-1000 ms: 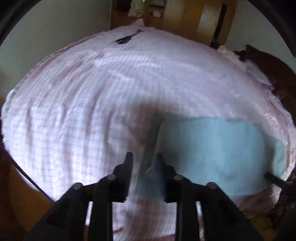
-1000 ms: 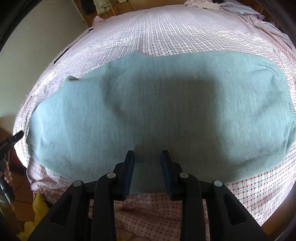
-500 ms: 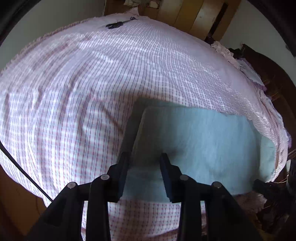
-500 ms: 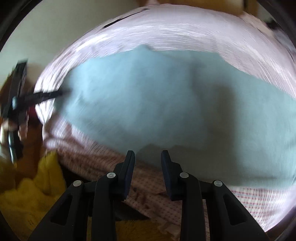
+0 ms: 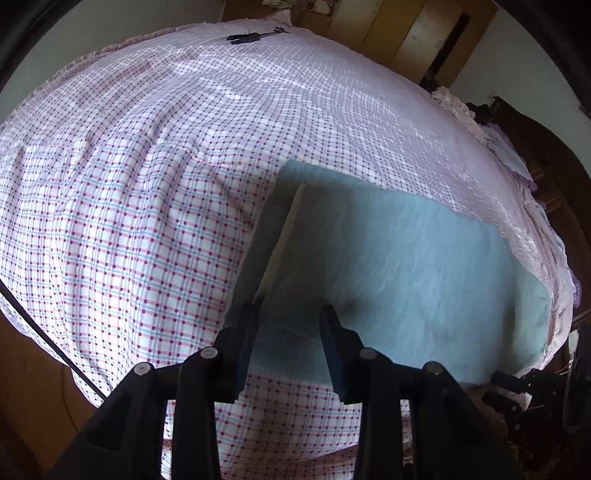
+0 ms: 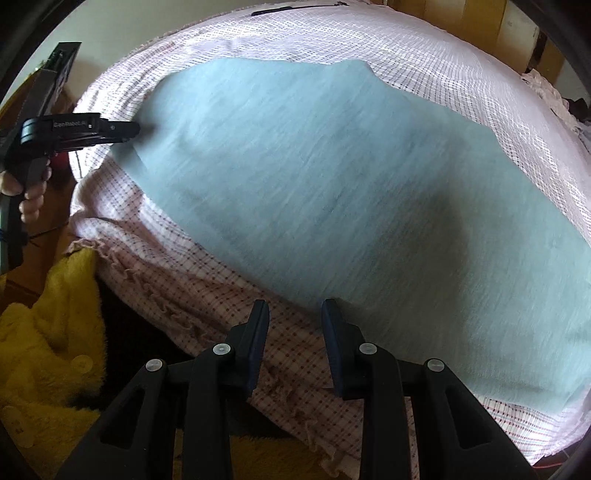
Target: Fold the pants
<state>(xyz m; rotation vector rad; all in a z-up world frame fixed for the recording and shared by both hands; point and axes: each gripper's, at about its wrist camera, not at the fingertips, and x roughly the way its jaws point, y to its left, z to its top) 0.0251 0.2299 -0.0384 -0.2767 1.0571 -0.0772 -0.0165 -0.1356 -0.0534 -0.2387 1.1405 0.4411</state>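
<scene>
Light blue pants (image 5: 399, 266) lie flat in a long folded rectangle near the front edge of a bed; they fill most of the right wrist view (image 6: 332, 177). My left gripper (image 5: 290, 321) is open and empty, just above the pants' left end, where a pale inner edge shows. It also shows in the right wrist view (image 6: 125, 129) at the pants' left end. My right gripper (image 6: 293, 317) is open and empty, over the bed's front edge just short of the pants' near hem.
The bed has a pink checked sheet (image 5: 129, 206) with a frilled edge (image 6: 155, 295). A yellow fuzzy cloth (image 6: 48, 347) lies below the bed edge. A dark object (image 5: 245, 37) lies at the bed's far side. Wooden furniture (image 5: 402, 33) stands behind.
The left gripper let go of the pants' left end, opened and drew back. The right gripper swung left and pulled back from over the pants to the bed's front edge.
</scene>
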